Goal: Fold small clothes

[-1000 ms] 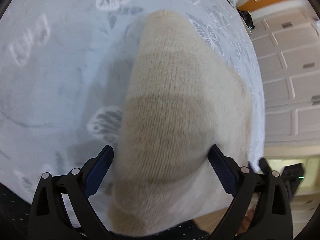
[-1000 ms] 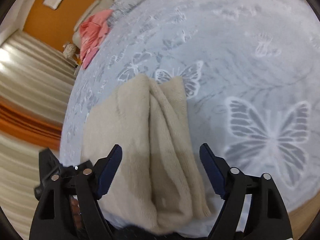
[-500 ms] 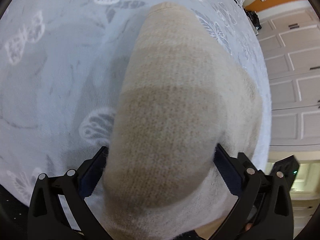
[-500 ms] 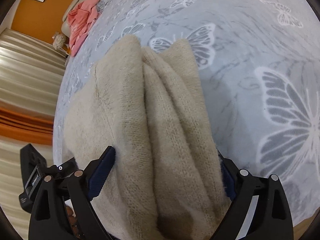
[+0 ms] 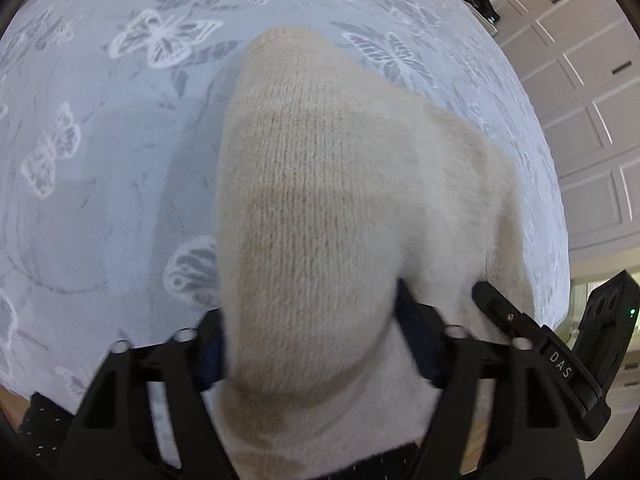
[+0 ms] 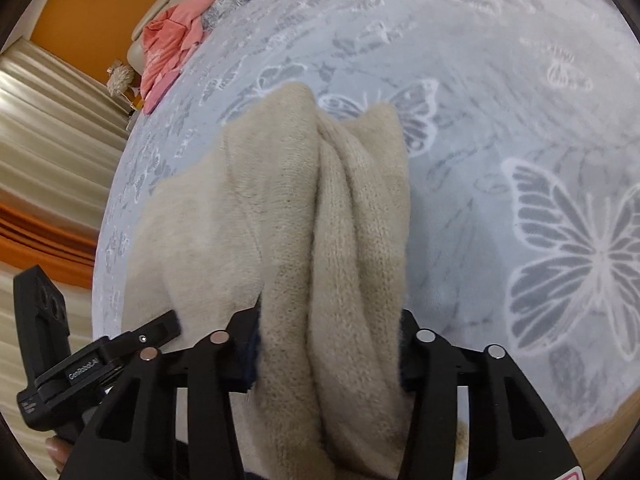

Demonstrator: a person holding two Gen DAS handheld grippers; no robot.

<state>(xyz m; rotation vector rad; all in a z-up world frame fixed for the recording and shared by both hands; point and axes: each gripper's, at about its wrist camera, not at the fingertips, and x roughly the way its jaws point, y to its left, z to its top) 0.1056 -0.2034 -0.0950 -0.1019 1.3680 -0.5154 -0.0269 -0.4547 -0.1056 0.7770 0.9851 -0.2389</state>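
Note:
A cream knitted garment (image 5: 320, 208) lies on a pale blue bedspread with butterfly print (image 5: 100, 160). My left gripper (image 5: 310, 344) is shut on its near end, the knit bulging up between the blue pads. In the right wrist view the same garment (image 6: 320, 220) shows bunched in long folds, and my right gripper (image 6: 328, 348) is shut on that bunched part. The other gripper shows at the edge of each view: at the lower right (image 5: 560, 360) in the left wrist view, at the lower left (image 6: 100, 364) in the right wrist view.
A pink garment (image 6: 172, 44) lies at the far end of the bed by an orange wall. White panelled cupboard doors (image 5: 592, 120) stand past the bed's right edge. Beige curtains (image 6: 48, 152) hang at the left. The bedspread (image 6: 520, 120) stretches beyond the garment.
Both grippers moved in over the garment with jaws wide, then closed on it. The knit is now pinched and bunched up between the pads of each.

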